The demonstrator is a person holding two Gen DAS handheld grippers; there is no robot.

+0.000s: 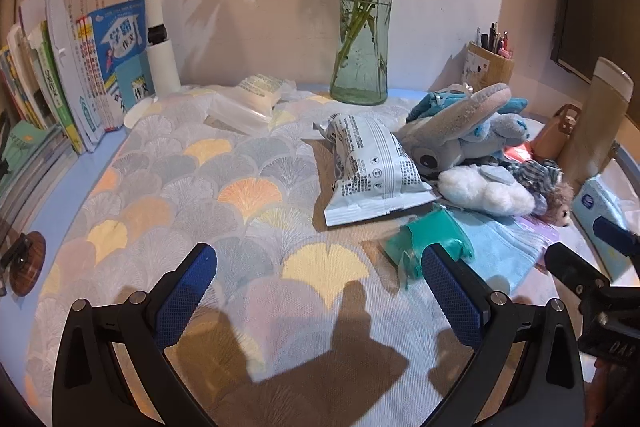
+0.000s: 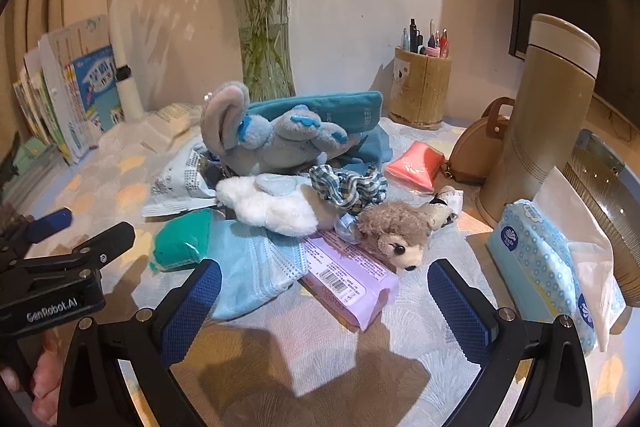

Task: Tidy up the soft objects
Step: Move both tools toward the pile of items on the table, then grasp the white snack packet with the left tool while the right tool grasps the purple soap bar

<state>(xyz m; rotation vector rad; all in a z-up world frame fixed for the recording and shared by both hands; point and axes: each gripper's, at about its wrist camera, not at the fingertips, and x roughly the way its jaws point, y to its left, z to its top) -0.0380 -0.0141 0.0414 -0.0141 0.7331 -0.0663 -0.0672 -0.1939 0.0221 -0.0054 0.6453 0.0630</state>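
Both grippers hover empty over the patterned cloth (image 1: 248, 195). Left gripper (image 1: 320, 301): jaws spread wide. Right gripper (image 2: 324, 311): jaws spread wide, facing the pile. Soft items are heaped together: grey-blue plush (image 2: 276, 135) on top, white plush (image 2: 272, 207) below, brown plush (image 2: 400, 235) beside it, blue face masks (image 2: 252, 267) nearest.

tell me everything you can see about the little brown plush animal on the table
The brown plush animal is small and shaggy, with a paler muzzle, black nose and stitched eye. It lies on its side at the near right edge of the pile, its head on the purple packet, just beside the checked fabric scrunchie. No gripper touches it.
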